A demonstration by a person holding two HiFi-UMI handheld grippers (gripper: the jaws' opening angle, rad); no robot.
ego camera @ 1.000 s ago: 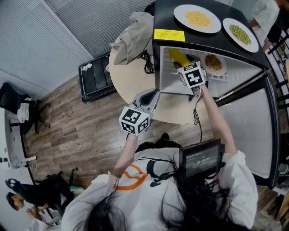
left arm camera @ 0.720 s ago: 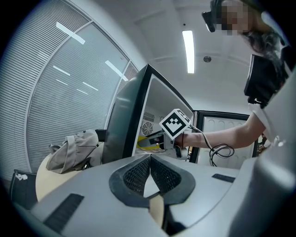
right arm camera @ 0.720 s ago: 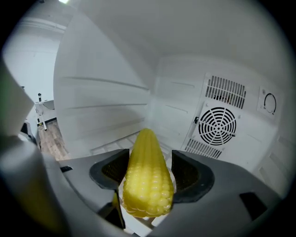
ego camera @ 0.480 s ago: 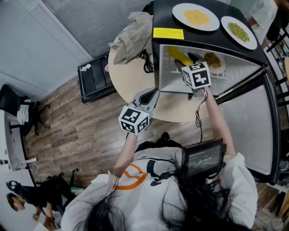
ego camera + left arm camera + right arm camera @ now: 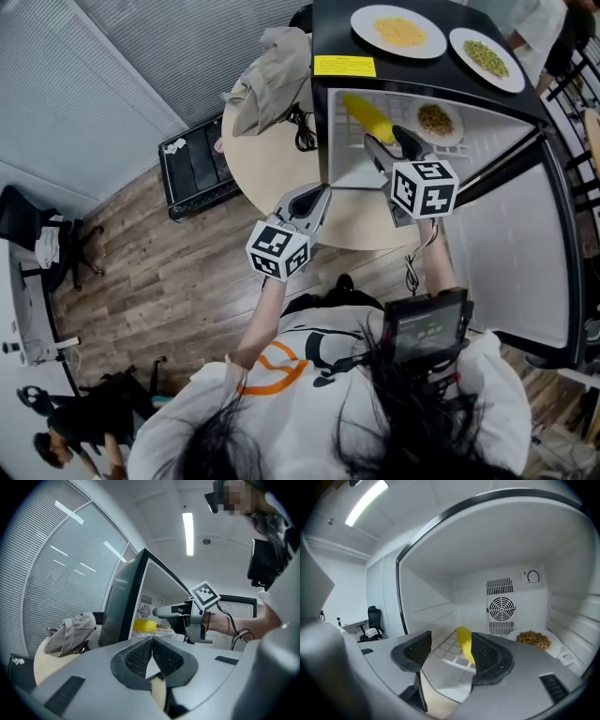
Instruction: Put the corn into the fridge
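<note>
The yellow corn [image 5: 368, 117] lies on the white wire shelf inside the open black fridge [image 5: 328, 37], apart from both grippers. In the right gripper view the corn [image 5: 464, 644] shows beyond the jaws, in the gap between them. My right gripper [image 5: 387, 142] is open and empty, just in front of the fridge opening. My left gripper [image 5: 319, 195] is shut on nothing, over the near edge of the round table [image 5: 272, 159]. In the left gripper view its jaws [image 5: 152, 641] meet, with the corn [image 5: 143, 626] far behind.
A plate of brown food [image 5: 435, 120] sits in the fridge to the right of the corn. Two plates [image 5: 398, 31] [image 5: 486, 58] rest on the fridge top. The fridge door [image 5: 525, 253] hangs open at right. A grey bag [image 5: 272, 70] lies on the table.
My right gripper has drawn back out of the fridge toward me. The corn stays on the shelf. The left gripper has not moved.
</note>
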